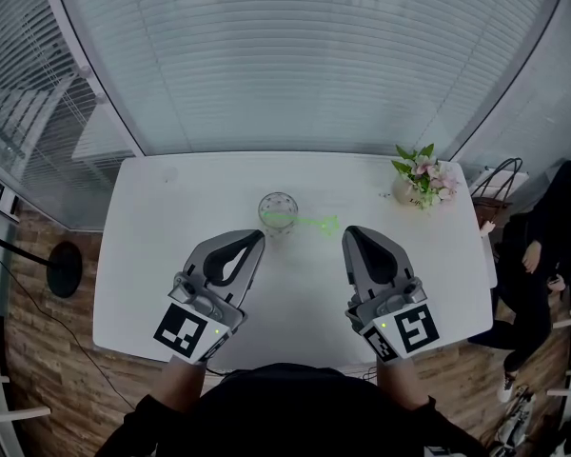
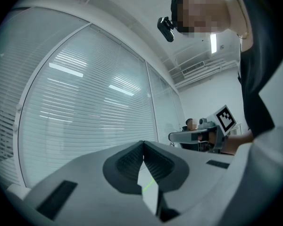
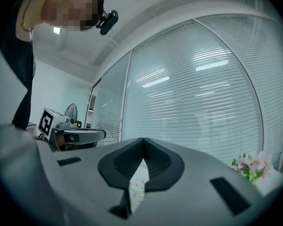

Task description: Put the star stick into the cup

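Since everything here sits on the white table (image 1: 152, 255), look at that first. Over its near edge hang the two tools. The left gripper (image 1: 258, 237) is closed with nothing in it, and the right gripper (image 1: 349, 233) is closed and empty too. Both point at the middle of the table.

A small bunch of flowers (image 1: 424, 179) stands near the far right corner.

The cup (image 1: 278, 208) stands in the middle of the table, a bit past the tips of the tools. It is see-through, most likely glass, so it could tip or break if bumped.

The star stick (image 1: 314, 223) lies flat on the table just right of the cup, with its star end toward the right edge. I cannot tell if its other end touches the cup. It looks thin, green and very light, and maybe a bit bendy. Because it lies low on a smooth top, it may slide away when pinched. A good place to hold it looks like the thin part close to the star, and the right gripper is nearer to that.
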Tool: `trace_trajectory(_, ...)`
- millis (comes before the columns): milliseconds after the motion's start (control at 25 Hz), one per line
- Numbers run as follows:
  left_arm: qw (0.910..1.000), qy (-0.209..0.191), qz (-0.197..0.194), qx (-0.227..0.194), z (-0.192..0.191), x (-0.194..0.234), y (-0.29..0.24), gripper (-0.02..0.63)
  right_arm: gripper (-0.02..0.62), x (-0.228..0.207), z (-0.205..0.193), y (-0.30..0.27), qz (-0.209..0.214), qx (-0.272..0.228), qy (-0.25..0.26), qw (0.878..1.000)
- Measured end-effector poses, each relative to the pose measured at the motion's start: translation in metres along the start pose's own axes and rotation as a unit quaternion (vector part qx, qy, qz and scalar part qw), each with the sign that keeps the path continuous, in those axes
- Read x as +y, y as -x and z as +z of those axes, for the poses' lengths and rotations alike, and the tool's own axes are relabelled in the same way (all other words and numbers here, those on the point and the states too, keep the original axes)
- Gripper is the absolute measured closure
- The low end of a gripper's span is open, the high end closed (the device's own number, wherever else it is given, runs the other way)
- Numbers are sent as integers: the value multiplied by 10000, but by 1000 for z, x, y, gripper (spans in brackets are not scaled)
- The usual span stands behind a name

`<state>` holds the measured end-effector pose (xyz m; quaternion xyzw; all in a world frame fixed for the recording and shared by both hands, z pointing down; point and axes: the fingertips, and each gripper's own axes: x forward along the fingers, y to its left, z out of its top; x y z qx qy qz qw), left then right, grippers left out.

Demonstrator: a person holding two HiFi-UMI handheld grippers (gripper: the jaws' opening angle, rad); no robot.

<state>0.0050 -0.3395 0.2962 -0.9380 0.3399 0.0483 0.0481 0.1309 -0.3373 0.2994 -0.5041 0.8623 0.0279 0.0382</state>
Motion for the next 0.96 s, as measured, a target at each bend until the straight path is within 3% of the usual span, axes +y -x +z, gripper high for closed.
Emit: trace_trajectory(960, 10000, -8, 63, -61, 2, 6, 4, 592, 592, 8, 1, -5, 79, -52, 71, 9999)
